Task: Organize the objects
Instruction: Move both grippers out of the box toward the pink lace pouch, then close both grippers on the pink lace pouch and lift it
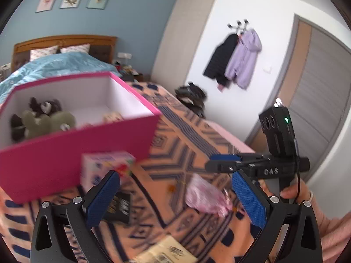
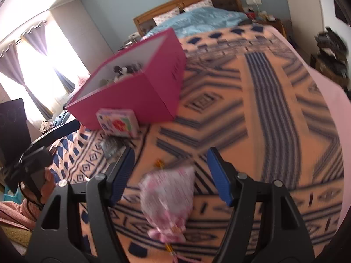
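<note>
So we're mid-tidy on the bed (image 2: 252, 100), looks like the pickup stage for the pink pouch (image 2: 167, 199). It's lying flat on the orange patterned blanket, and the right tongs (image 2: 171, 175) are spread wide with the pouch sitting between the two blue pads, nothing gripped yet as far as I can tell. Left tongs (image 1: 175, 197) are wide too and empty, hovering over the same patch of blanket.

The pink box (image 1: 72, 146) already has plush toys (image 1: 43, 118) inside and stands well apart from the pouch, with a small colourful carton (image 2: 118, 123) right up against its front and a dark flat packet (image 2: 113, 145) just beside that.

My guess for next: lower the right tongs around the pouch, squeeze the soft middle, lift, and carry it over the box rim.
</note>
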`<state>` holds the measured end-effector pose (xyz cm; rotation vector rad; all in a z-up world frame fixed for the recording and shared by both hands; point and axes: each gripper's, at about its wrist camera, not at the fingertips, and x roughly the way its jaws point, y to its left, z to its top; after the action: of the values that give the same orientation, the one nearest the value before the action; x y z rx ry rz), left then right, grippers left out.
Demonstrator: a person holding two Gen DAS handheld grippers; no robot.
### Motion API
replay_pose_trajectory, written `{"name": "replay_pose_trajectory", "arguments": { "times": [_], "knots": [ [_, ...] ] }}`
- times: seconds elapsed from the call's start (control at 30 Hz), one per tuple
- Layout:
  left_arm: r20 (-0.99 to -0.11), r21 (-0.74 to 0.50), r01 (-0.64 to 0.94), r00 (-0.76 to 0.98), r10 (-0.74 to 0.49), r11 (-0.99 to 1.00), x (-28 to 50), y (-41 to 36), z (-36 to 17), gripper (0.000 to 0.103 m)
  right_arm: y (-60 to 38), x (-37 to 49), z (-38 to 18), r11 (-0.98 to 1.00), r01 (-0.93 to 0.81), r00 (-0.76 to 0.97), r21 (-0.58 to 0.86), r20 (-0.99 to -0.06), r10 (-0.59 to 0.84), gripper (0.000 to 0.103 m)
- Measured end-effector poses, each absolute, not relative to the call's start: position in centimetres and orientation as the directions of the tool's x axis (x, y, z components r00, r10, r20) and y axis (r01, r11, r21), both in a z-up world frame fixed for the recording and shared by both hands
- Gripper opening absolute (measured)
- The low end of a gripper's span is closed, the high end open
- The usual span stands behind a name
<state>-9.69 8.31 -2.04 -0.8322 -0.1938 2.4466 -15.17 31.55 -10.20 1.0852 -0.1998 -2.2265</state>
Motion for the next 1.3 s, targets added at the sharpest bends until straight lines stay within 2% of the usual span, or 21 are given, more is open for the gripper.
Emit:
{"name": "replay_pose_trajectory", "arguments": {
  "times": [0.17,0.33,0.5,0.63,0.7,0.77,0.83,0.9,1.0,1.3],
  "knots": [
    [-0.590,-0.309,-0.469,-0.587,0.554,-0.827,-9.6,11.0,-4.1,0.103,31.8,-14.3,-11.9,-0.787,0.472,-0.416,0.398,-0.686,-0.597,0.070],
    [-0.626,-0.368,-0.472,-0.511,0.589,-0.801,-9.9,12.1,-5.6,0.091,31.7,-13.8,-12.9,-0.778,0.472,-0.392,0.416,-0.691,-0.607,0.070],
    [-0.654,-0.400,-0.476,-0.450,0.608,-0.783,-10.1,13.0,-6.7,0.075,31.7,-13.6,-13.3,-0.774,0.474,-0.377,0.421,-0.697,-0.610,0.070],
    [-0.688,-0.407,-0.478,-0.400,0.605,-0.779,-10.3,14.0,-7.6,0.065,31.2,-13.7,-13.6,-0.767,0.482,-0.362,0.423,-0.702,-0.614,0.063],
    [-0.704,-0.416,-0.472,-0.374,0.603,-0.778,-10.5,14.3,-8.1,0.059,31.1,-13.7,-13.7,-0.762,0.490,-0.352,0.424,-0.703,-0.618,0.056],
    [-0.715,-0.423,-0.466,-0.355,0.602,-0.777,-10.6,14.5,-8.6,0.056,30.9,-13.7,-13.7,-0.759,0.497,-0.348,0.421,-0.704,-0.619,0.052],
    [-0.716,-0.441,-0.457,-0.339,0.610,-0.772,-10.7,14.4,-9.0,0.051,30.8,-13.7,-13.7,-0.761,0.499,-0.348,0.415,-0.708,-0.615,0.050],
    [-0.712,-0.454,-0.452,-0.334,0.618,-0.768,-10.8,14.3,-9.2,0.050,30.9,-13.7,-13.9,-0.756,0.496,-0.341,0.427,-0.704,-0.622,0.041],
    [-0.710,-0.468,-0.444,-0.327,0.624,-0.764,-11.0,14.2,-9.3,0.043,31.0,-13.7,-13.9,-0.752,0.493,-0.338,0.439,-0.699,-0.630,0.036],
    [-0.673,-0.494,-0.431,-0.361,0.646,-0.755,-10.4,12.3,-8.5,0.039,29.5,-13.1,-12.7,-0.717,0.522,-0.333,0.463,-0.663,-0.671,0.033]
  ]
}}
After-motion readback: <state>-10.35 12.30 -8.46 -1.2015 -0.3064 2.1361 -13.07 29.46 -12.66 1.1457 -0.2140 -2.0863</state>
